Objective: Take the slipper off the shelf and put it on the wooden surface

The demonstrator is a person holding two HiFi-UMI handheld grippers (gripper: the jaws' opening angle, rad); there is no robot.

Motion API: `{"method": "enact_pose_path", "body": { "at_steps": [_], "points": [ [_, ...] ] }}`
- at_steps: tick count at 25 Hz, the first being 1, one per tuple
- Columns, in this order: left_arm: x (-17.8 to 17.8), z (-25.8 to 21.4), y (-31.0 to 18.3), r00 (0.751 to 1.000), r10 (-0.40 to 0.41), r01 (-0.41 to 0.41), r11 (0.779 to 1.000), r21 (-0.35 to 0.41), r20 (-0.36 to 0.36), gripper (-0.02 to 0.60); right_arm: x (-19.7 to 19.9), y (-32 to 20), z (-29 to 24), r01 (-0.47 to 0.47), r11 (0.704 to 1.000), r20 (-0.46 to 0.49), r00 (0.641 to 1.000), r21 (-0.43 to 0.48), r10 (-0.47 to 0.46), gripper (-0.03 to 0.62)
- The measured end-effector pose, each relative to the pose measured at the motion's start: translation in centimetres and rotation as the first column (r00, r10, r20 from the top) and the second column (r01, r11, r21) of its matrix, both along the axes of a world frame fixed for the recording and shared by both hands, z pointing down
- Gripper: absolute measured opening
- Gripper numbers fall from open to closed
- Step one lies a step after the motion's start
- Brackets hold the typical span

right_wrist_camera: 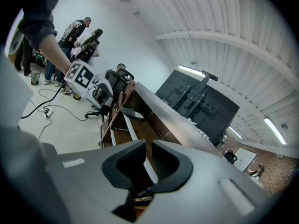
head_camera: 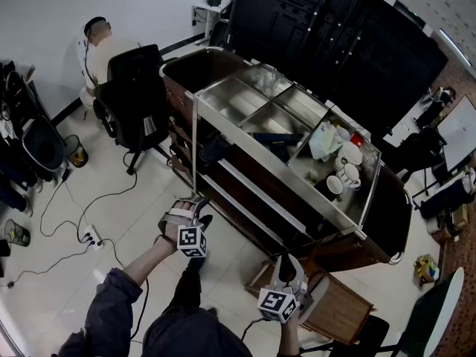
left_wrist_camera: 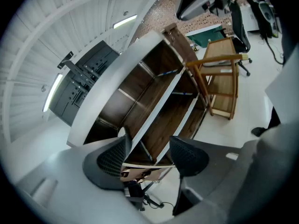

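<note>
A dark slipper lies on the upper wooden shelf of the steel-topped cart, near its left end. In the right gripper view the slipper shows on that shelf, just past my left gripper. My left gripper hovers over the floor in front of the cart, below the slipper and apart from it. Its jaws stand wide open and empty, facing the shelves. My right gripper is near the low wooden table, which also shows as. Its jaws are empty with a narrow gap.
Cups and bowls fill the right end of the cart top. A black office chair and a seated person are at the far left. Cables and a power strip lie on the tiled floor. People stand in the background.
</note>
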State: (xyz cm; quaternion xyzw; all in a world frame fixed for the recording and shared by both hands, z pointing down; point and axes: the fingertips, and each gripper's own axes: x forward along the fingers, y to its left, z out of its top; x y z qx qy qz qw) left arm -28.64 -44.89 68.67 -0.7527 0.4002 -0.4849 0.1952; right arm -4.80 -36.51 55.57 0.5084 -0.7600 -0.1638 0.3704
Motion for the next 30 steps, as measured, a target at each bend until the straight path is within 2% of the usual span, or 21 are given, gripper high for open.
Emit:
{"method": "enact_pose_path", "body": {
  "at_steps": [3, 5, 8, 12, 14, 15, 16, 18, 22, 24, 27, 30],
  "points": [
    [-3.4, 2.0, -9.2, 0.998, 0.004, -0.008, 0.997, 0.072, 0.061, 0.301, -2.0, -5.8, 0.0, -0.032, 0.999, -0.002, 0.999, -0.02, 0.032, 0.041],
    [-5.9, 4.0, -14.5, 0.994, -0.007, -0.003, 0.996, 0.09, 0.107, 0.301, -3.5, -9.4, -0.6, -0.05, 0.998, 0.004, 0.999, -0.024, 0.05, 0.041],
    [-9.0, 7.2, -20.8, 0.984, -0.021, 0.006, 0.997, 0.083, 0.179, 0.313, -5.2, -13.5, -1.5, -0.081, 0.996, 0.004, 0.997, -0.033, 0.081, 0.041],
    [-10.9, 10.5, -26.5, 0.975, -0.027, 0.014, 0.998, 0.059, 0.223, 0.314, -6.9, -17.0, -0.6, -0.1, 0.993, -0.029, 0.995, -0.06, 0.099, 0.041],
    [-11.5, 11.3, -28.2, 0.973, -0.039, 0.024, 0.998, 0.066, 0.229, 0.271, -7.2, -17.7, 0.2, -0.106, 0.991, -0.043, 0.994, -0.083, 0.103, 0.041],
    [-11.6, 11.2, -28.8, 0.973, -0.046, 0.028, 0.996, 0.081, 0.227, 0.21, -7.2, -17.7, 0.5, -0.11, 0.989, -0.048, 0.993, -0.094, 0.105, 0.041],
    [-11.6, 11.0, -29.1, 0.973, -0.051, 0.029, 0.995, 0.1, 0.227, 0.152, -7.1, -17.6, 0.8, -0.113, 0.988, -0.052, 0.993, -0.105, 0.108, 0.041],
    [-11.7, 10.1, -29.5, 0.971, -0.057, 0.026, 0.99, 0.136, 0.23, 0.107, -6.7, -17.1, 1.3, -0.122, 0.985, -0.058, 0.992, -0.119, 0.115, 0.041],
    [-11.8, 7.8, -28.2, 0.977, -0.089, 0.057, 0.984, 0.167, 0.194, 0.081, -5.8, -15.1, 1.2, -0.13, 0.986, -0.039, 0.991, -0.108, 0.126, 0.041],
    [-11.8, 6.3, -26.5, 0.974, -0.106, 0.066, 0.978, 0.197, 0.198, 0.079, -5.0, -13.8, 0.9, -0.127, 0.989, -0.017, 0.992, -0.082, 0.126, 0.041],
    [-9.6, 3.2, -21.1, 0.977, -0.102, 0.056, 0.971, 0.232, 0.189, 0.078, -2.8, -10.1, 0.1, -0.116, 0.993, 0.018, 0.993, -0.032, 0.117, 0.041],
    [-6.0, 0.8, -12.0, 0.975, -0.102, 0.048, 0.964, 0.26, 0.198, 0.078, 0.9, -3.5, -0.8, -0.101, 0.995, 0.058, 0.993, 0.017, 0.1, 0.041]
  ]
}}
